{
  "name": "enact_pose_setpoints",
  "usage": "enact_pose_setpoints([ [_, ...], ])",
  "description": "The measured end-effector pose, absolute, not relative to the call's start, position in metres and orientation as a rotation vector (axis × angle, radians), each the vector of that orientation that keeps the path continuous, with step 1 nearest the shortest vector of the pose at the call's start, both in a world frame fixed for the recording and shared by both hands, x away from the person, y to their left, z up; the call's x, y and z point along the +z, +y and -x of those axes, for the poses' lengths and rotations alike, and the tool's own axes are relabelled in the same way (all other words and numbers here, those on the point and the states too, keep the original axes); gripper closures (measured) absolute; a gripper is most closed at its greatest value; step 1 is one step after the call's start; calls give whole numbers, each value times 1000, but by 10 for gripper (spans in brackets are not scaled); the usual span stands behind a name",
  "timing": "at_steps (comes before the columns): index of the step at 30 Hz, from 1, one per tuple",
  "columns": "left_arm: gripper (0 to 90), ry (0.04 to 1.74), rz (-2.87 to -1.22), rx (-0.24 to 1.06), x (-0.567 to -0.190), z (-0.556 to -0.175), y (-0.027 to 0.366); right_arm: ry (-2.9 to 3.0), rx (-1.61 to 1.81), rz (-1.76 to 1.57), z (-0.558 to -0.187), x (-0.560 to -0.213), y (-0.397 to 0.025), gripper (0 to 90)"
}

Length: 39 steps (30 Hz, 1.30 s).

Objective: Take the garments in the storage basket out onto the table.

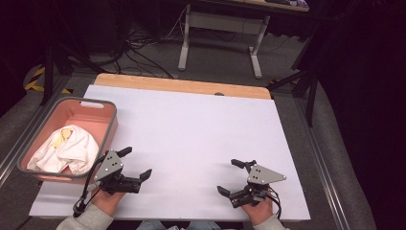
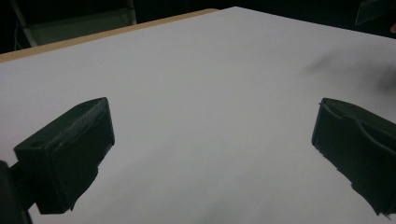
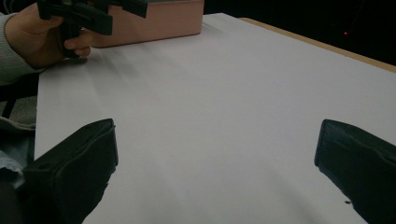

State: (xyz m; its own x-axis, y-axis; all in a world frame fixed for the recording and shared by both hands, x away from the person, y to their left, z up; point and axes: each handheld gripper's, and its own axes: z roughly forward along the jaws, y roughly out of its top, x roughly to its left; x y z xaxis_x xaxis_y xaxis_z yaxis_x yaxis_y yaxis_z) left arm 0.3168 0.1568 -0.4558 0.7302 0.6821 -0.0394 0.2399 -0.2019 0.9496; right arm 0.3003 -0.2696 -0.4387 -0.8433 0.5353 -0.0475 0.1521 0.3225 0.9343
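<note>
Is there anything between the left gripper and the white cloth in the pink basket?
Yes: the basket's grey-rimmed near wall. The white cloth lies inside the pink basket, and the left gripper is outside it, over the white table, with its jaws open. It would probably have to go over the rim.

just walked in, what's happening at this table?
A person holds a two-jaw gripper in each hand over a white table. The left gripper and the right gripper both hover near the table's near edge with jaws wide apart, holding nothing. A pink basket sits at the table's left edge beside the left gripper, with a crumpled white cloth inside it. The cloth is untouched by either gripper, so it looks like a pause between steps or the start.
</note>
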Motion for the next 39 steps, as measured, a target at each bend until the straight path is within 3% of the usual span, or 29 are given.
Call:
enact_pose_setpoints([
  [39, 2, 677, -1791, 425, -410, -312, 160, 2250, 1556, -601, -301, -440, -268, 0],
])
